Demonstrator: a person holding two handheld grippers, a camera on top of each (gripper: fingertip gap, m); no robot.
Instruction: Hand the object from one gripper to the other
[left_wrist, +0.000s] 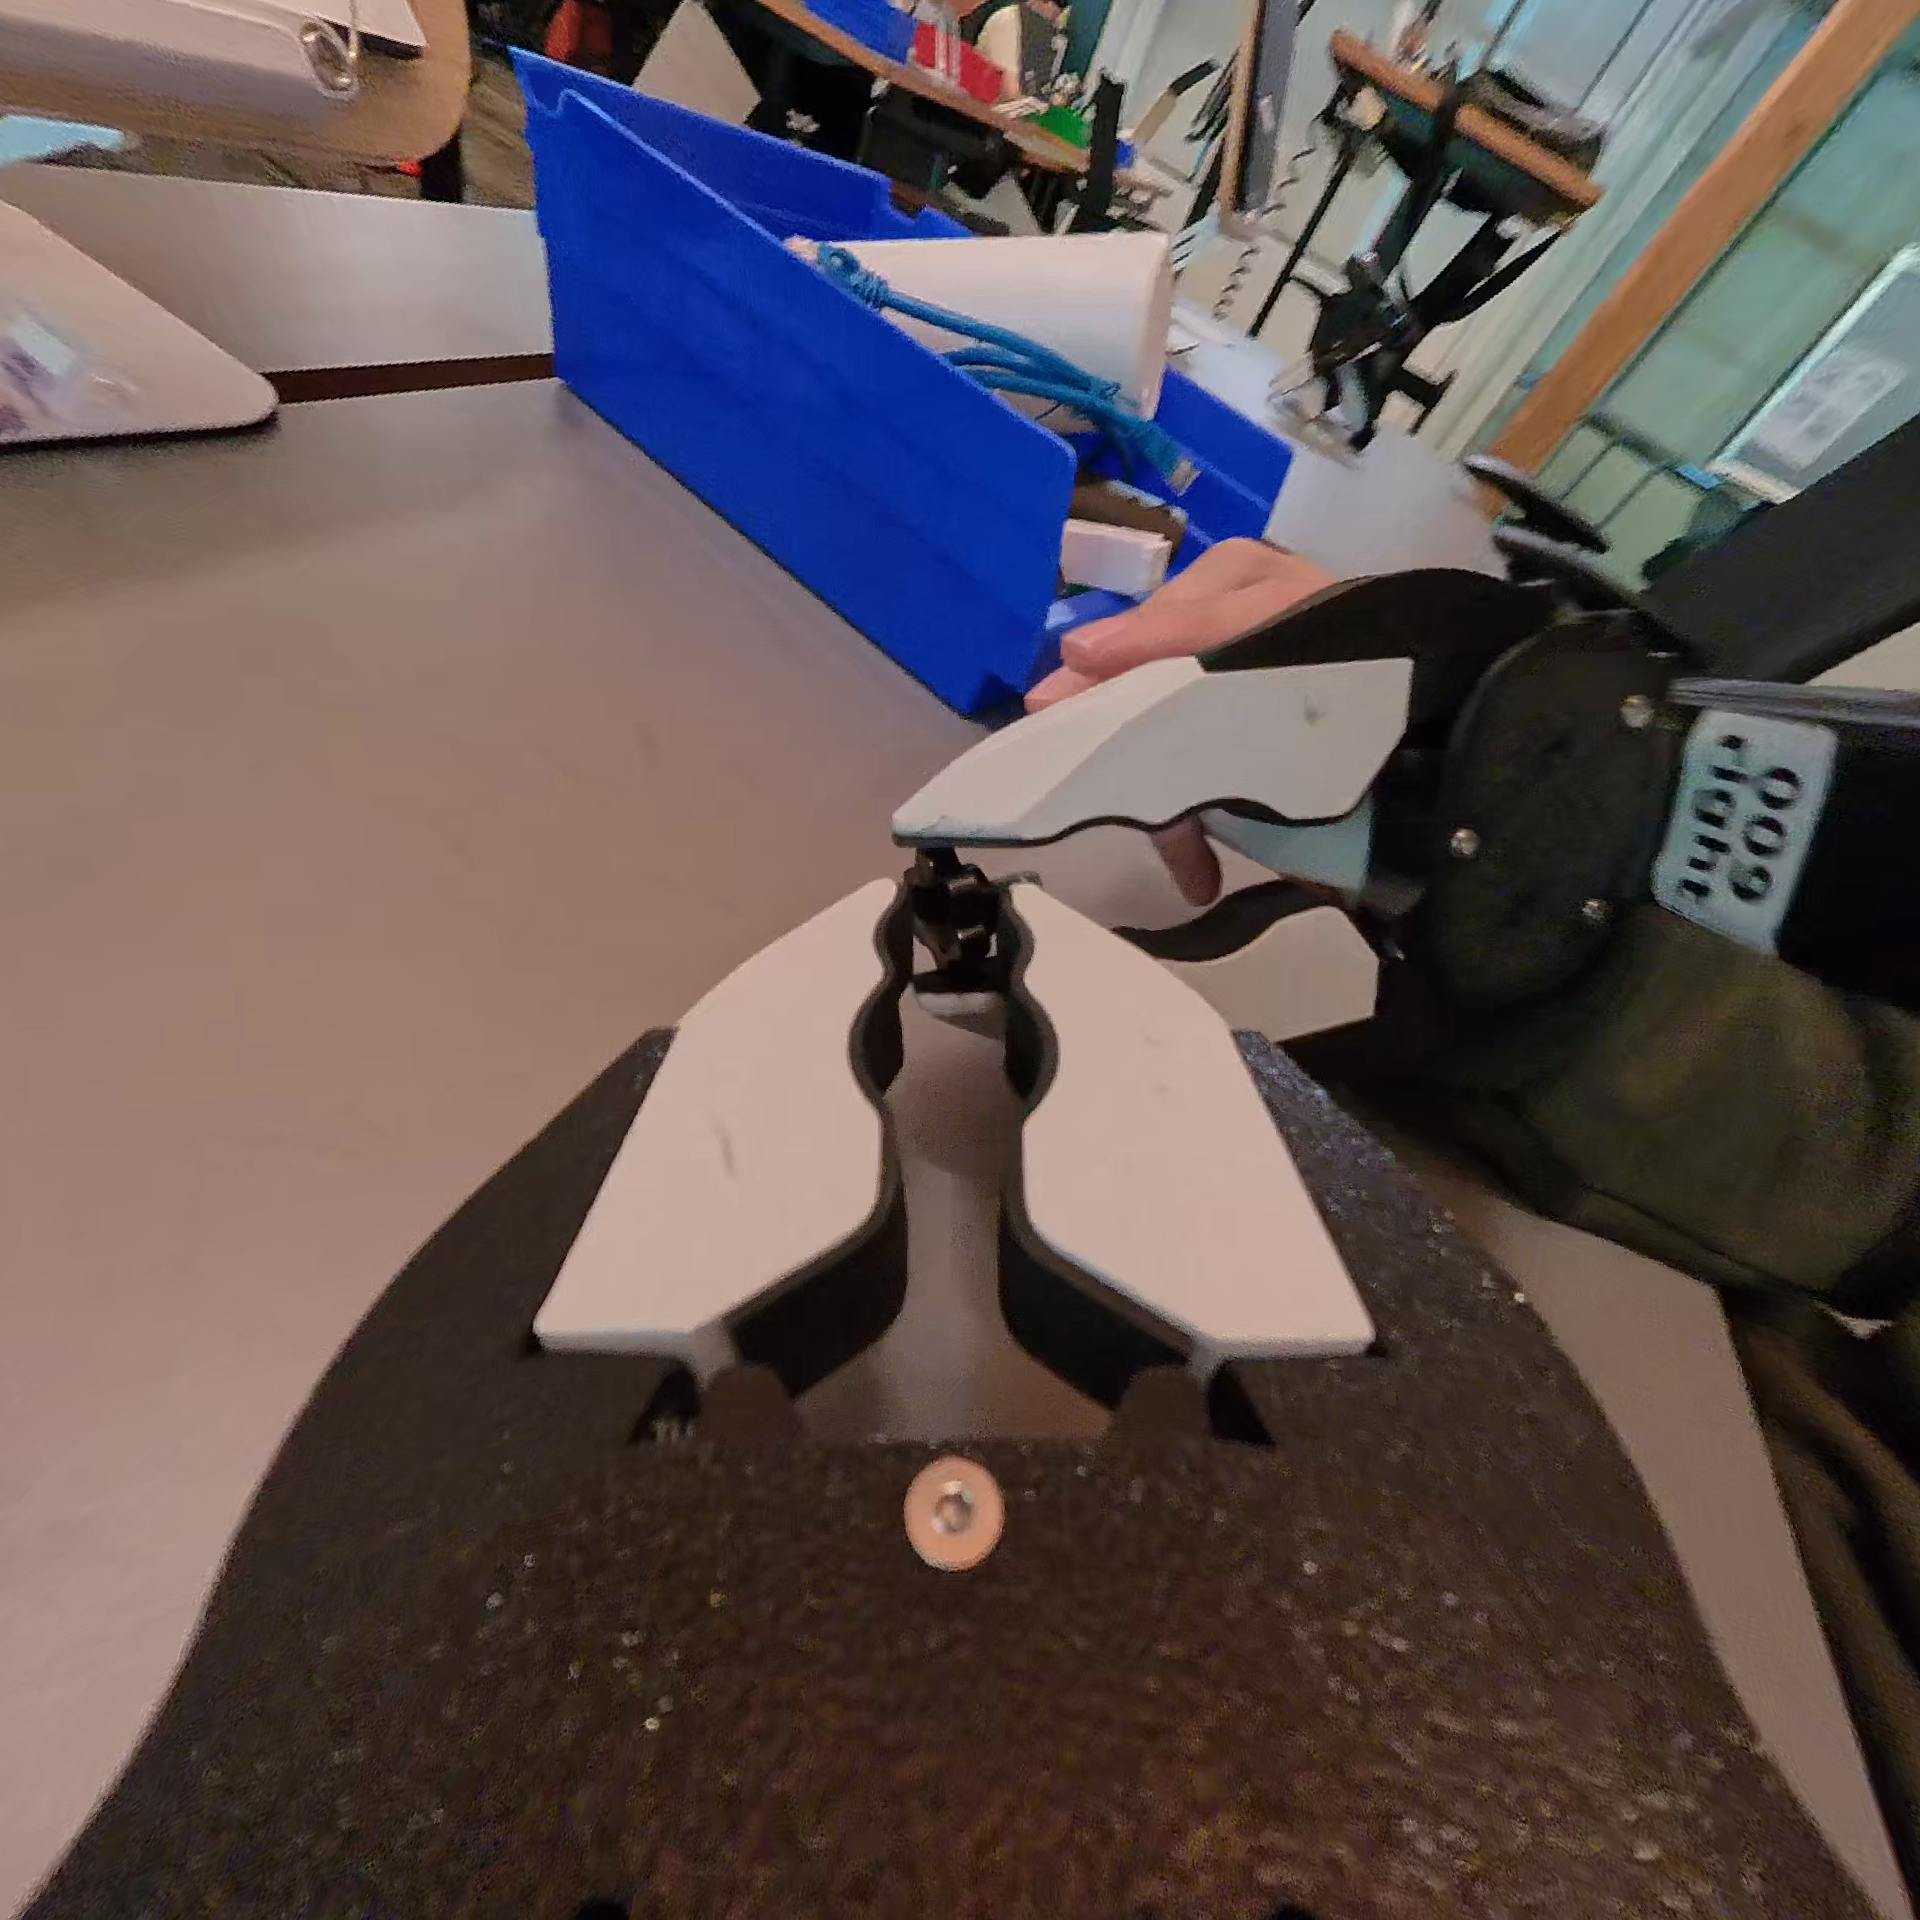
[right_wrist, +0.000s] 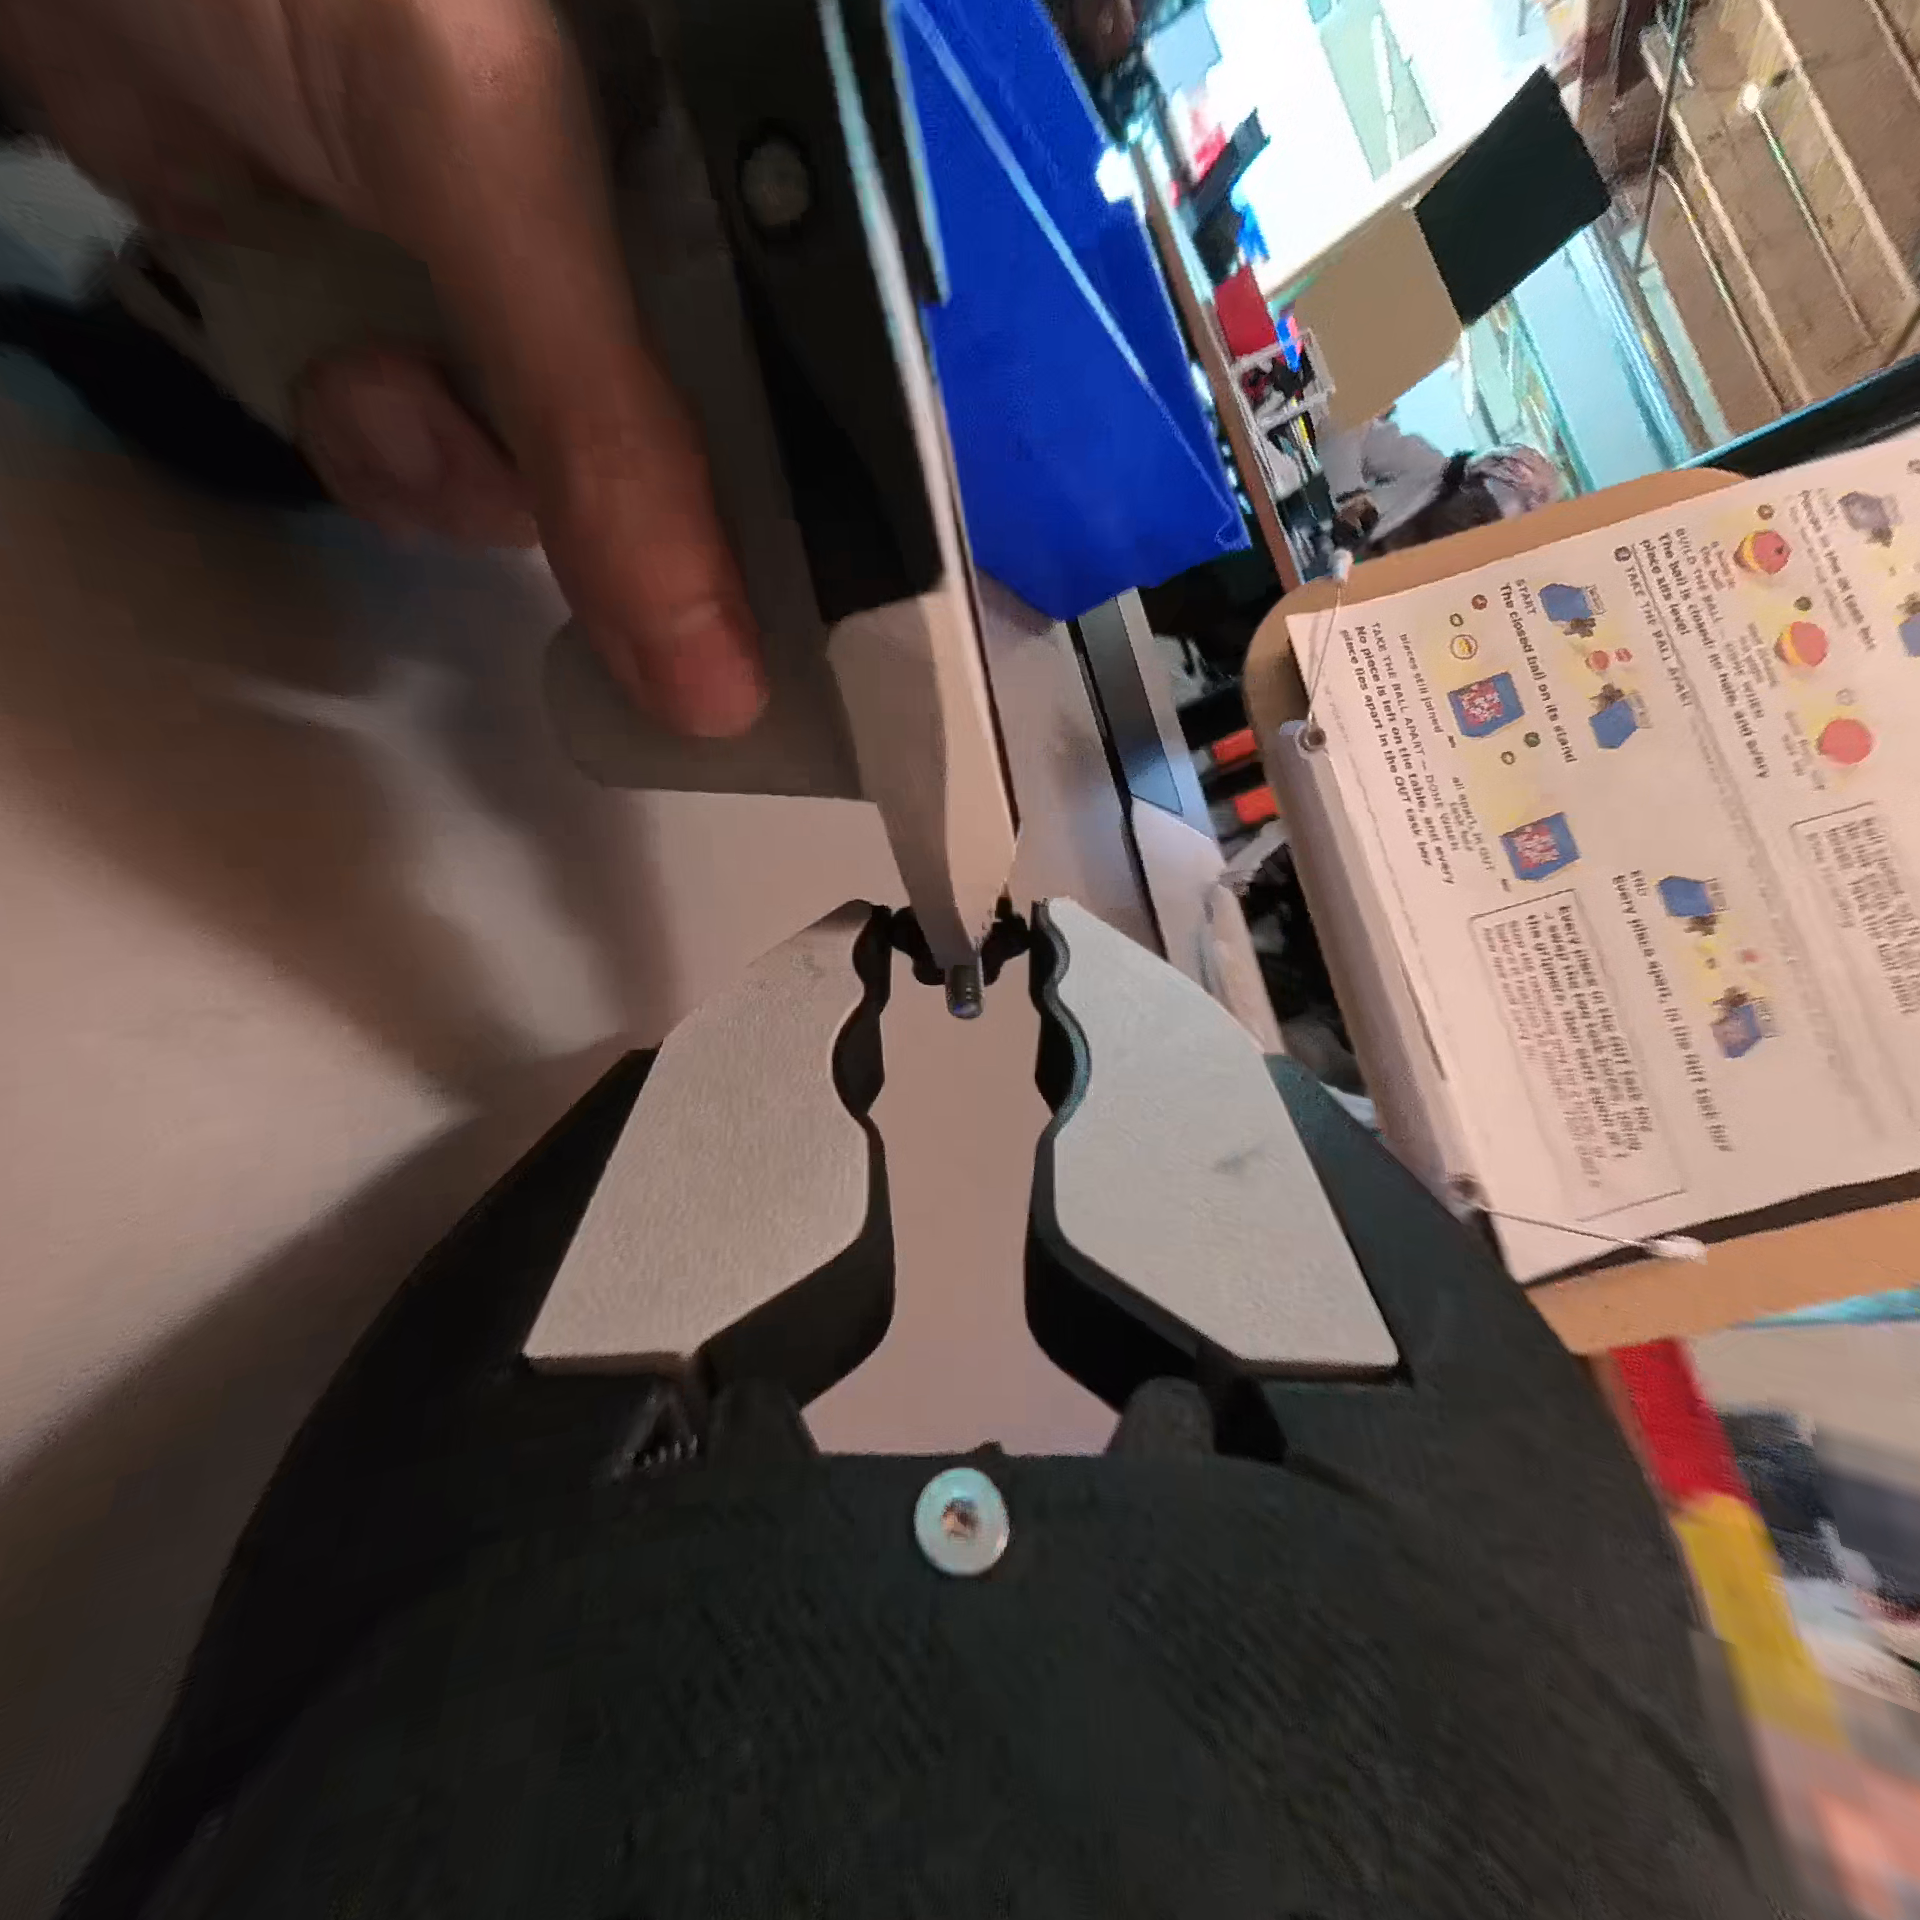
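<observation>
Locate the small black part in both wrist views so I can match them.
Left wrist view: small black part sits centre frame between the left claw tips, with the right claw tip touching its top.
Right wrist view: it is centre frame between the right claw tips, partly hidden by the left claw's finger coming down from above.
Shared landmark: blue bin.
</observation>
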